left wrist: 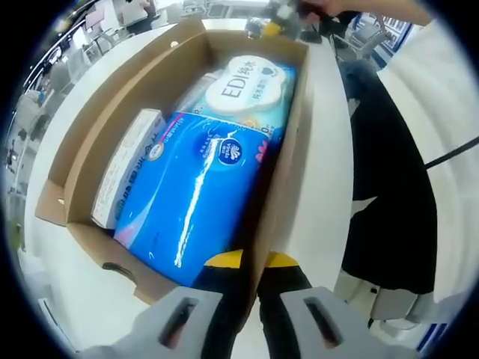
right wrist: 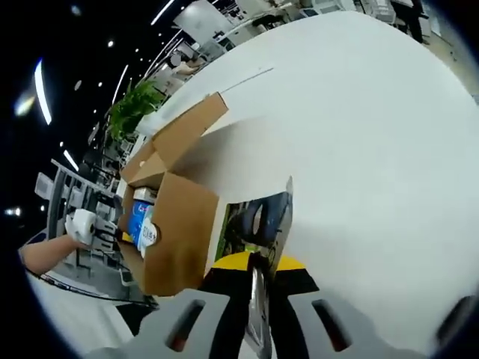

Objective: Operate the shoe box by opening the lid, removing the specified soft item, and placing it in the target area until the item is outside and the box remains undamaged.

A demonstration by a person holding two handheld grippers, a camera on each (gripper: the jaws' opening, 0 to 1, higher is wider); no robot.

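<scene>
The brown cardboard shoe box (left wrist: pixel 75 194) lies open on the white desk (left wrist: pixel 322 172), and its contents are plain in the left gripper view: a large blue plastic pack of soft tissues (left wrist: pixel 198 202) fills most of the inside, a pale blue pack of wet wipes with a white oval lid (left wrist: pixel 251 90) rests at the far end, partly on the blue pack, and a slim white carton (left wrist: pixel 123 168) stands wedged between the blue pack and the box's long wall. The left gripper (left wrist: pixel 251 288) has its jaws closed on the box's long wall, one jaw inside and one outside, probably to steady the box so that it neither slides nor tears while something is lifted out. In the right gripper view the right gripper (right wrist: pixel 258 299) is pinched shut on a thin, stiff printed sheet with a dark picture on it (right wrist: pixel 262 221), held edge-on above the desk, most likely the lid or a loose insert kept out of the way. Beyond it the box stands with its flaps (right wrist: pixel 187 123) splayed outward near the desk's far edge. The soft item is not yet out of the box; which pack is meant I cannot tell.
</scene>
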